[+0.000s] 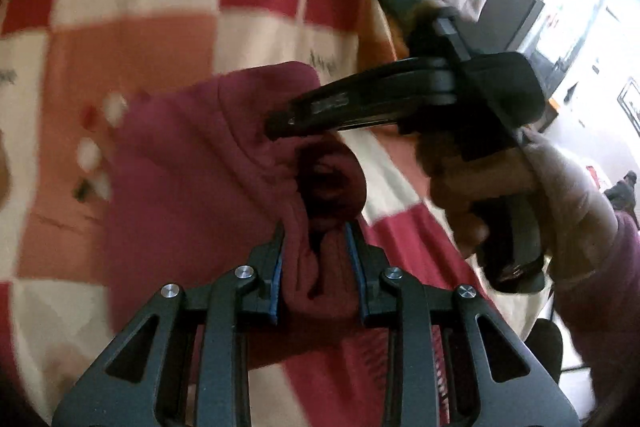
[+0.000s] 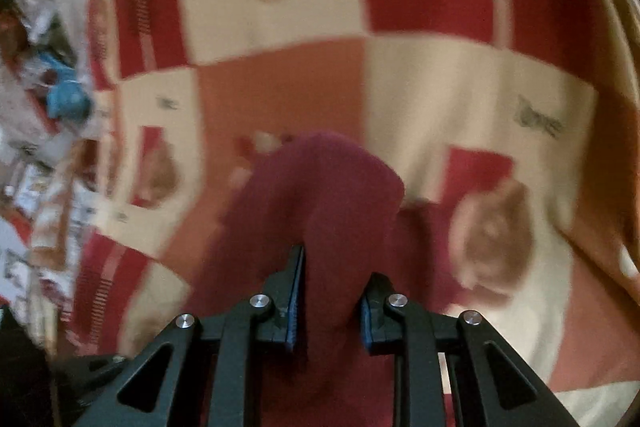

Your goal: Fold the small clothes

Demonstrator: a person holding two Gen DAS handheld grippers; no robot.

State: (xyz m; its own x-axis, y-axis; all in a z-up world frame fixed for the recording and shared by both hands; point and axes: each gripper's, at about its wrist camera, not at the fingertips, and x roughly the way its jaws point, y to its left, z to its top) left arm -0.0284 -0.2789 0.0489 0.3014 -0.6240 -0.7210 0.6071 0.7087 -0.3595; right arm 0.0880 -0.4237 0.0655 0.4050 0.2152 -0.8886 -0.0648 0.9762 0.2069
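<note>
Left-wrist and right-wrist views of a maroon garment (image 1: 192,163) held above a checked blanket (image 1: 132,39) of red, cream and salmon squares. The left gripper (image 1: 316,259) has its blue-padded fingers (image 1: 277,267) pinching a bunched fold of the maroon cloth, which fills the gap between them. The right gripper (image 1: 280,123), seen from the side in the left-wrist view and carried by the person's hand (image 1: 480,187), has its fingers pressed on the garment's upper edge near a rounded corner of the cloth. In the right-wrist view the same gripper (image 2: 332,303) shows a thick ridge of the garment (image 2: 320,195) clamped between its pads, the cloth arching up and away from them. Both views are motion-blurred. Around the garment the blanket lies open, with broad uncovered squares on every side. The blanket's far edge shows at upper right in the left-wrist view, where a bright room (image 1: 576,7) opens beyond; in the right-wrist view its left edge borders a blurred clutter (image 2: 44,131) of objects.
</note>
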